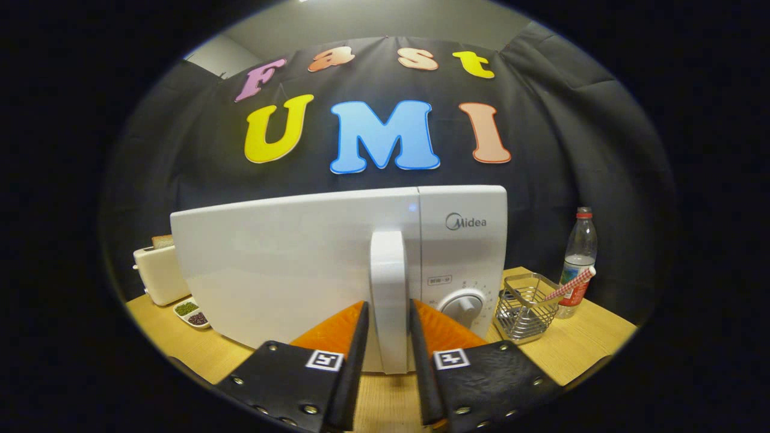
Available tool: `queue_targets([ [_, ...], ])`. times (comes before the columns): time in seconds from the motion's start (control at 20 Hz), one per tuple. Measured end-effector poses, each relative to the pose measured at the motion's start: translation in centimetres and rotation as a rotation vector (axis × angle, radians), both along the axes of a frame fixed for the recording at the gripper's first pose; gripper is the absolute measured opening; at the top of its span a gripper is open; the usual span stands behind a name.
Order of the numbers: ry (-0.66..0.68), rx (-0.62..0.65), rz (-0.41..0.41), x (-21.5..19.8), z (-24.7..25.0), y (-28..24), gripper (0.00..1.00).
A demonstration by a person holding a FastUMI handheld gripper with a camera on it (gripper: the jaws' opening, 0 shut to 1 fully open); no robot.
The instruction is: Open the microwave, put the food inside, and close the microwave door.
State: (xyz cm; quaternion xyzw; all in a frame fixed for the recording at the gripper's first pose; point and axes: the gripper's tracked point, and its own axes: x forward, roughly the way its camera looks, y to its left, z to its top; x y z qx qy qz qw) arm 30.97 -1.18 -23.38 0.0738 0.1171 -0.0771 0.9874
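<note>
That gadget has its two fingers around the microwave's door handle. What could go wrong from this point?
1. The hand-held gripper has the vertical handle between its fingers; with a loose hold, a pull could slide off the smooth handle.
2. A hard pull might drag the whole microwave across the table rather than swing the door.
3. The wire basket and water bottle stand close beside the microwave; a shifting oven could knock them.

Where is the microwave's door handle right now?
In the gripper view, the door handle stands upright between the gripper fingers, on the microwave door's edge beside the dial.
</note>
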Motion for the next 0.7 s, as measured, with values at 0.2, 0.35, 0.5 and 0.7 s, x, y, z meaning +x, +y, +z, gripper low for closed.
queue_targets([
  [0.2, 0.002, 0.039, 0.03, 0.0, 0.2, 0.3, 0.26],
  [0.35, 0.009, 0.038, 0.027, -0.3, 0.2, 0.4, 0.14],
  [0.5, 0.012, 0.018, 0.033, -2.5, 0.5, 1.2, 0.13],
  [0.7, 0.006, 0.023, 0.124, -7.9, 1.3, 4.5, 0.14],
])
